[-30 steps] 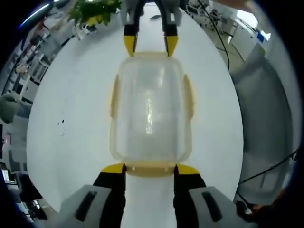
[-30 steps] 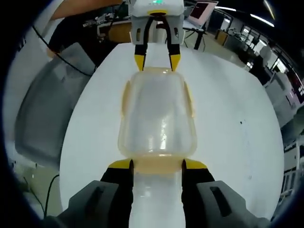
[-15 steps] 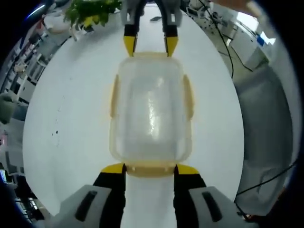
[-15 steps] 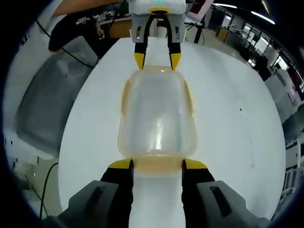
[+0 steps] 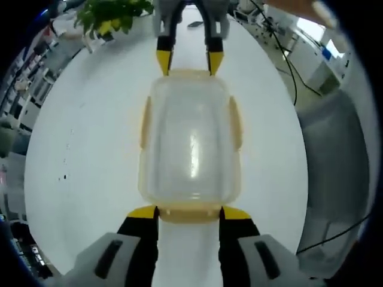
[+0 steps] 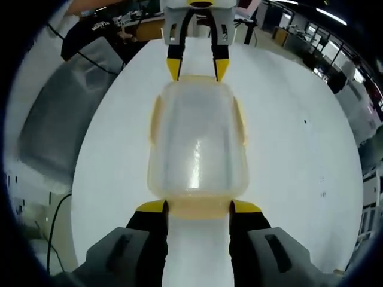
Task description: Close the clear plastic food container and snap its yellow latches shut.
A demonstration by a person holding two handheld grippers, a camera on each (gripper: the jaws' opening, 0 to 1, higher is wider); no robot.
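Note:
The clear plastic food container (image 5: pixel 190 143) (image 6: pixel 197 143) lies with its lid on, on a white round table (image 5: pixel 90 149) (image 6: pixel 299 149). Yellow side latches (image 5: pixel 145 122) (image 6: pixel 157 122) lie flat along its long sides. My left gripper (image 5: pixel 190 213) (image 6: pixel 196 69) meets one short end, jaws wide apart, with the yellow end latch (image 5: pixel 189 210) filling the gap between its tips. My right gripper (image 6: pixel 197 207) (image 5: pixel 190 60) faces it at the opposite end, standing the same way around the other end latch (image 6: pixel 197 206). Whether the tips squeeze the latches is unclear.
A potted green plant (image 5: pixel 111 15) stands at the table's far edge behind the right gripper. A grey chair (image 5: pixel 332 155) (image 6: pixel 60 125) sits beside the table, with cables (image 5: pixel 281 48) on the floor near it. A person in dark clothing (image 6: pixel 96 27) is behind the left gripper.
Table and room have slid and turned in both views while the container keeps its place between the two grippers. The jaw gaps look the same.

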